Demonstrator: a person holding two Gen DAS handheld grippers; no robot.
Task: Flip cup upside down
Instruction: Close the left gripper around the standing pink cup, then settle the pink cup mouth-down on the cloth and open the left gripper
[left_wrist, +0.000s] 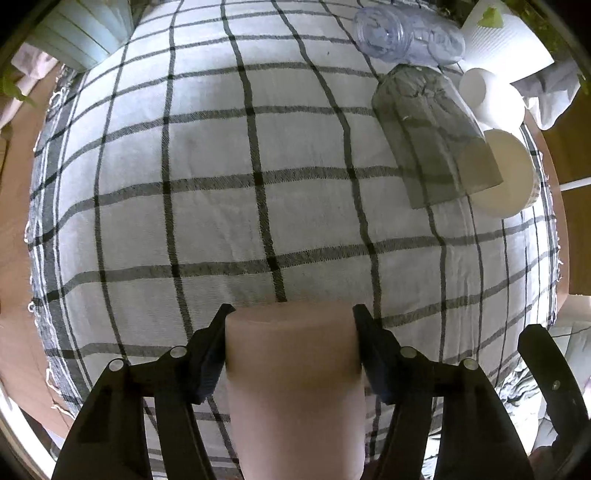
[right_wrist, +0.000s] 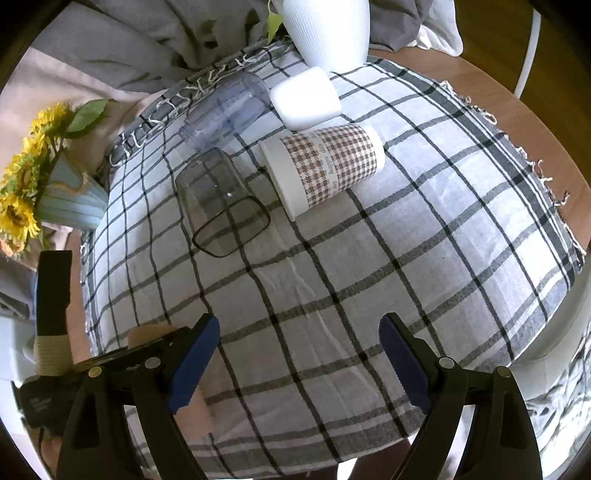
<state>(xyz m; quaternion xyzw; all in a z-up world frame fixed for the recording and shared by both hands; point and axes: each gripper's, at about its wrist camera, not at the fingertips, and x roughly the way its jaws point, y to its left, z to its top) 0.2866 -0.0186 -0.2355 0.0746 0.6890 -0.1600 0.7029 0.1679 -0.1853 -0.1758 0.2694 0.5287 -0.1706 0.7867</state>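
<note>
My left gripper (left_wrist: 291, 350) is shut on a pale pink cup (left_wrist: 293, 376), gripped at both sides, its flat closed end pointing forward over the checked cloth (left_wrist: 221, 184). The pink cup also shows partly behind my right gripper's left finger in the right wrist view (right_wrist: 192, 410). My right gripper (right_wrist: 299, 362) is open and empty above the cloth's near part. Several other cups lie on their sides at the far end: a smoky grey glass (right_wrist: 221, 203), a clear plastic cup (right_wrist: 225, 110), a houndstooth paper cup (right_wrist: 325, 166) and a white cup (right_wrist: 306, 98).
A white ribbed vase (right_wrist: 328, 29) stands at the cloth's far edge. A blue pot with sunflowers (right_wrist: 66, 199) stands at the left. The wooden table edge (right_wrist: 535, 129) shows at the right, with grey fabric behind. The left gripper's body (right_wrist: 55, 295) is at the left.
</note>
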